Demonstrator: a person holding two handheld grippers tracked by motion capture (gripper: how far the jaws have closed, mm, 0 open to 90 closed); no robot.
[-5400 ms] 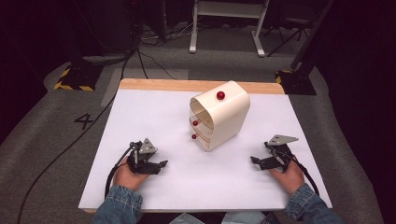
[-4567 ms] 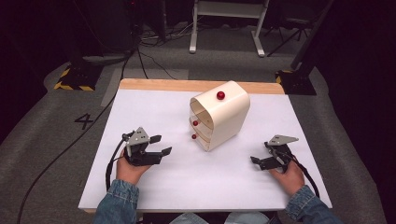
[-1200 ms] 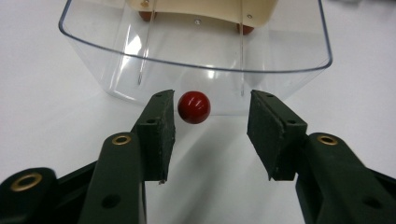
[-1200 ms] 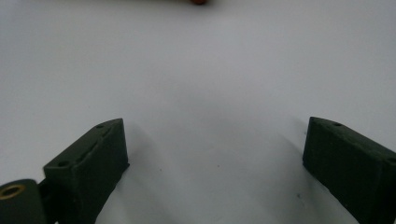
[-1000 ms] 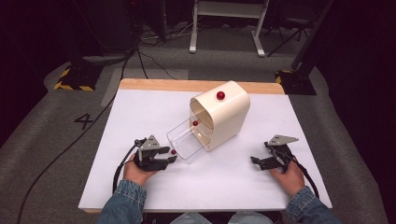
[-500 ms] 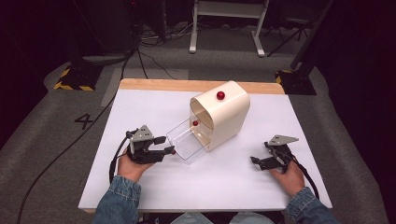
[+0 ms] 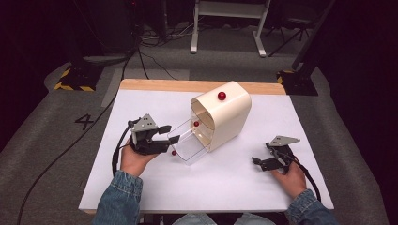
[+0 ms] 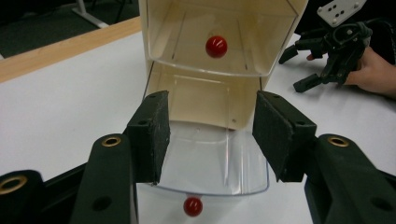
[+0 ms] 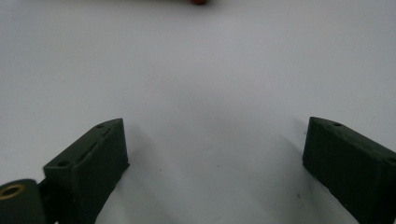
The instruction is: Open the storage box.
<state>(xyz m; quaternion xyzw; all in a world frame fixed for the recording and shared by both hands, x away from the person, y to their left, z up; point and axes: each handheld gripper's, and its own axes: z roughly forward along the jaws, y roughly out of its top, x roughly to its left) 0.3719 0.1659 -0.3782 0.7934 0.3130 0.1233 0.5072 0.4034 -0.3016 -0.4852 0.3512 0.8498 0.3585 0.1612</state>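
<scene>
Drawer (image 7: 187, 145) pulled out of the cabinet (image 7: 225, 117)
Left gripper (image 7: 165, 134) jaws spread before it; right gripper (image 7: 261, 162) jaws spread on the table (image 7: 225, 187).

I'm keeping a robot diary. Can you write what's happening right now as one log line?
lower drawer: pulled out | left gripper: open, at drawer front | right gripper: open, on table

Ahead of the left hand-held gripper (image 8: 210, 135), whose black pads (image 8: 152, 135) look rough and matt, a glossy cream plastic cabinet (image 7: 227, 117) holds a clear plastic drawer (image 8: 210, 163) with shiny red knob (image 8: 193, 206); matt white table (image 7: 234, 183), pale wood edge (image 7: 187, 86).
</scene>
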